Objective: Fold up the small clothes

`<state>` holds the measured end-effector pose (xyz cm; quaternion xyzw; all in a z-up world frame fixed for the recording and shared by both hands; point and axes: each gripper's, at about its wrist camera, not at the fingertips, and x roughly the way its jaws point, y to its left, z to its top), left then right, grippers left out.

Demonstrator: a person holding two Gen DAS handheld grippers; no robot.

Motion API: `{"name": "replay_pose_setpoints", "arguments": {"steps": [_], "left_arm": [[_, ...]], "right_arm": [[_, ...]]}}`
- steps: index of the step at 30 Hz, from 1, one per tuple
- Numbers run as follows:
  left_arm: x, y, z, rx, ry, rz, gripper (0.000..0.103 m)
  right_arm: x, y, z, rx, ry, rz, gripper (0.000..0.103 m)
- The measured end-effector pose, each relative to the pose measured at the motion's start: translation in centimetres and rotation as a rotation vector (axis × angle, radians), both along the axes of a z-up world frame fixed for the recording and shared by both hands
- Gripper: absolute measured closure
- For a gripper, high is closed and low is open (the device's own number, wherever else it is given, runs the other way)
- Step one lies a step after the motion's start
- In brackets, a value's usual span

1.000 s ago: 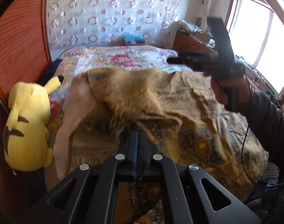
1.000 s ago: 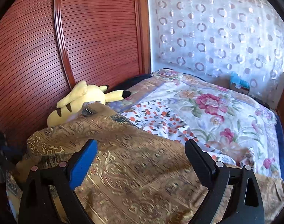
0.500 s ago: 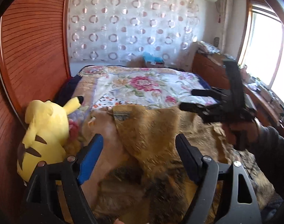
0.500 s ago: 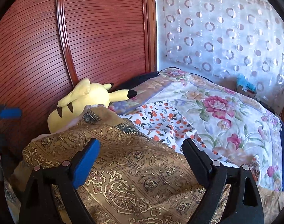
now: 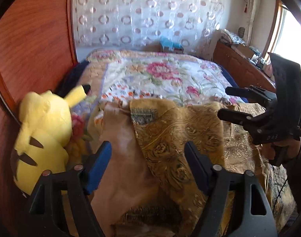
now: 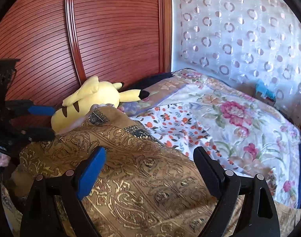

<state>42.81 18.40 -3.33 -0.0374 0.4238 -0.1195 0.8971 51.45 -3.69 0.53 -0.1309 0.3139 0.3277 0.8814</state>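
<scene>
A gold-brown paisley garment (image 5: pixel 170 134) lies spread over the near end of the bed, one flap turned over so its pale lining (image 5: pixel 120 138) shows. My left gripper (image 5: pixel 147 146) hovers just above that lining; its jaws are closing, with no cloth pinched between them. From the right wrist view the same garment (image 6: pixel 140 167) fills the foreground and the left gripper (image 6: pixel 49 122) shows at the far left. My right gripper (image 6: pixel 150 151) stands open over the garment's middle, holding nothing. It also appears at the right edge as the right gripper (image 5: pixel 224 102) in a person's hand.
A yellow plush toy (image 5: pixel 43 130) leans against the ribbed wooden panel (image 6: pixel 111 29) beside the garment. A white cloth with orange flowers (image 6: pixel 174 122) lies beyond it on the floral quilt (image 5: pixel 166 75). A wooden dresser (image 5: pixel 239 65) stands at the right below a bright window.
My left gripper was shut on the lifted garment, then let go and opened wide. It drew back toward the plush toy. The garment has dropped flat. The right gripper hardly moved.
</scene>
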Motion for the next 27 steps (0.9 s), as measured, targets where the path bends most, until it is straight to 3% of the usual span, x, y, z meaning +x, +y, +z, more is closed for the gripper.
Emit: {"name": "replay_pose_setpoints", "arguments": {"steps": [5, 9, 18, 19, 21, 23, 27], "left_arm": [[1.8, -0.2, -2.1, -0.06, 0.107, -0.022, 0.044], [1.5, -1.4, -2.2, -0.058, 0.112, -0.043, 0.056], [2.4, -1.3, -3.3, -0.063, 0.155, -0.007, 0.057], [2.2, -1.6, -3.3, -0.05, 0.142, -0.018, 0.058], [1.8, -2.2, -3.0, -0.026, 0.112, -0.041, 0.09], [0.9, -2.7, -1.8, 0.004, 0.038, -0.05, 0.096], [-1.6, -3.6, 1.1, 0.032, -0.111, -0.068, 0.098]], "right_arm": [[1.3, 0.9, -0.4, -0.01, 0.012, 0.004, 0.012], [1.5, 1.4, -0.5, -0.021, 0.009, 0.011, 0.012], [1.4, 1.0, -0.8, -0.031, 0.009, 0.005, 0.012], [1.4, 1.0, -0.8, -0.032, 0.009, 0.003, 0.012], [1.3, 1.0, -0.8, -0.035, 0.007, -0.005, 0.012], [1.4, 0.7, -0.8, -0.034, 0.007, -0.015, 0.012], [1.5, 0.2, -0.7, -0.028, 0.008, -0.039, 0.012]]}}
